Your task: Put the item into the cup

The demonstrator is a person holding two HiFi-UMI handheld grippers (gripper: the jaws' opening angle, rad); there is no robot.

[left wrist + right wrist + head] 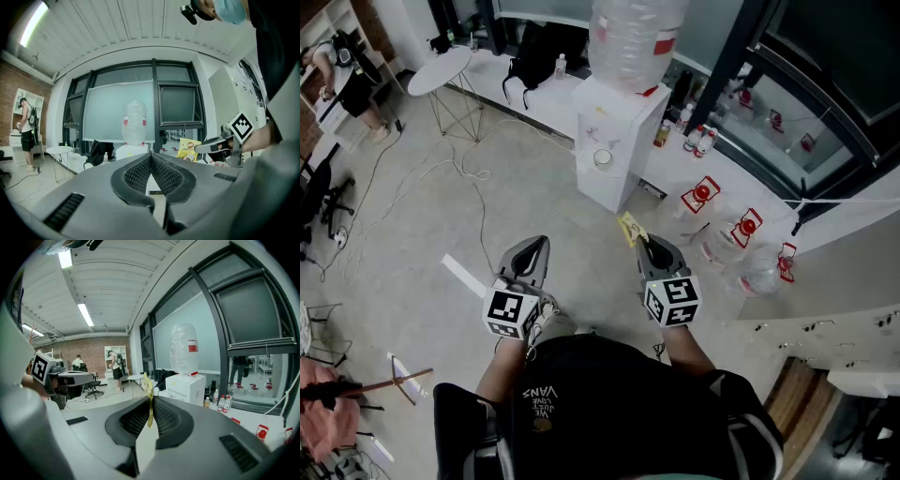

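Note:
In the head view both grippers are held out over the floor, facing a white water dispenser [614, 141]. A small pale cup [602, 158] sits on the dispenser's front ledge. My right gripper [643, 240] is shut on a thin yellow packet [630, 228], which stands edge-on between the jaws in the right gripper view [149, 397]. The left gripper view shows that packet [189, 149] from its printed side. My left gripper [542, 242] is shut with nothing between its pads [140, 171]. Both grippers are well short of the dispenser.
A white ledge [694, 169] along the window carries small bottles and red-tagged items. Clear water jugs [741, 262] lie at the right. A round white table [439, 70] and a black backpack [530, 56] stand at the back left. Cables trail over the floor [441, 178].

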